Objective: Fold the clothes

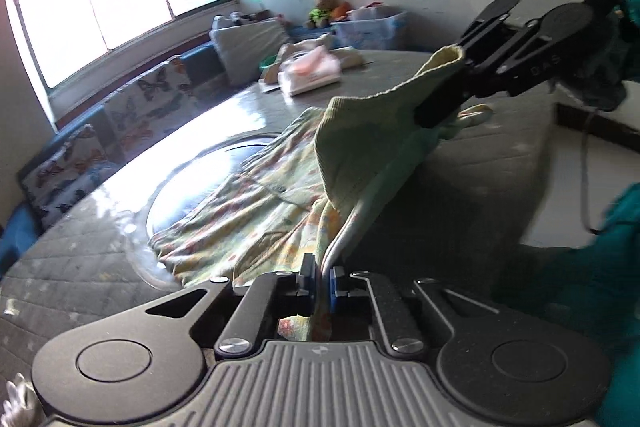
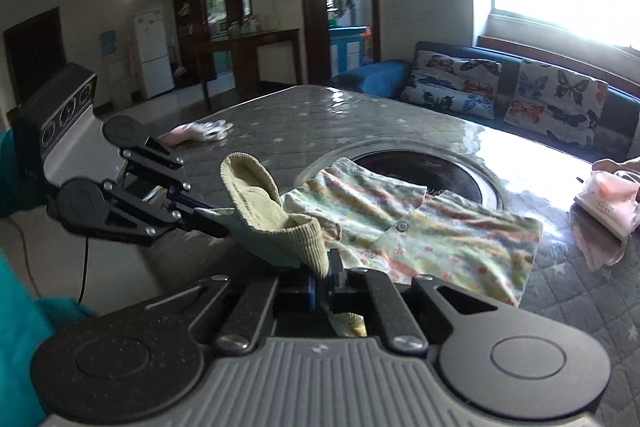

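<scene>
A small pale green garment [image 1: 260,211] [image 2: 440,239] with an orange and yellow print lies partly on the grey quilted table [image 1: 80,267] [image 2: 320,115]. Its ribbed yellow-green hem [image 1: 360,139] [image 2: 260,195] is lifted off the table and hangs between the two grippers. In the left wrist view my left gripper [image 1: 322,279] is shut on one end of the lifted edge, and cloth pokes out behind the pads. My right gripper [image 1: 436,111] [image 2: 324,287] is shut on the other end of the ribbed hem. The left gripper [image 2: 208,223] shows at the left of the right wrist view, clamped on the cloth.
A round dark inset [image 1: 192,195] [image 2: 420,167] sits in the table under the garment. Folded pink clothes [image 1: 310,73] [image 2: 612,203] lie at one end and a pink piece [image 2: 200,131] at another. A sofa with butterfly cushions [image 2: 556,103] runs along the window side. Teal sleeves [image 1: 580,287] [image 2: 20,327] show.
</scene>
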Available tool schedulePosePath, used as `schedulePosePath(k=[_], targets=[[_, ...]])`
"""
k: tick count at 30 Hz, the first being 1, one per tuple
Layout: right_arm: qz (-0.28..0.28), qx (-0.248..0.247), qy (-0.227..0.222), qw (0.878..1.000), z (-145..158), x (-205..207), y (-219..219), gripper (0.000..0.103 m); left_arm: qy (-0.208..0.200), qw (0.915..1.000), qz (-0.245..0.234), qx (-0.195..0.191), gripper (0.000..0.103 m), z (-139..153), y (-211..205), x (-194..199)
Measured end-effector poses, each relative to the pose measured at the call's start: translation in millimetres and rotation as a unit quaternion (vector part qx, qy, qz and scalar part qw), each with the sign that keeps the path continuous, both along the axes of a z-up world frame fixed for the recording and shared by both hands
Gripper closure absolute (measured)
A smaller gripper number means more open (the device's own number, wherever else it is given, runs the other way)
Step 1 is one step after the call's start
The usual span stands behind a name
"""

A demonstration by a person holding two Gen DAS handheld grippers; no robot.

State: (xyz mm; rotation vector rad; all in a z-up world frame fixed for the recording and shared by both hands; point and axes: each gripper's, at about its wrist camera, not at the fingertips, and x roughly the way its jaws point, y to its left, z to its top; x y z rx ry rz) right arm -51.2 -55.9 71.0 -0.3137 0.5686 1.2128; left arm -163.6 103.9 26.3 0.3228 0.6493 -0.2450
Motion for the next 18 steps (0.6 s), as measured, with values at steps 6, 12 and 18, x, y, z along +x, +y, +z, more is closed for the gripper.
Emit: schedulePosePath(k=[6, 12, 18], targets=[[0.020, -0.013, -0.005, 1.000, 12.5, -11.8, -6.2, 0.098, -0.001, 0.9999, -0.002, -0.017, 0.096, 12.5, -3.2, -9.4], [0.011, -0.008, -0.005, 1.000, 20.5, 26.5, 17.8, 0.099, -0.007, 0.9989, 0.023, -0.040, 0.096, 20.6, 21.7, 19.3], [0.014, -0.017, -0.017, 1.000, 22.6, 84.6, 58.5, 0.099, -0.006, 0.9975, 0.049, -0.050, 0.096, 21.3, 54.1, 62.6]])
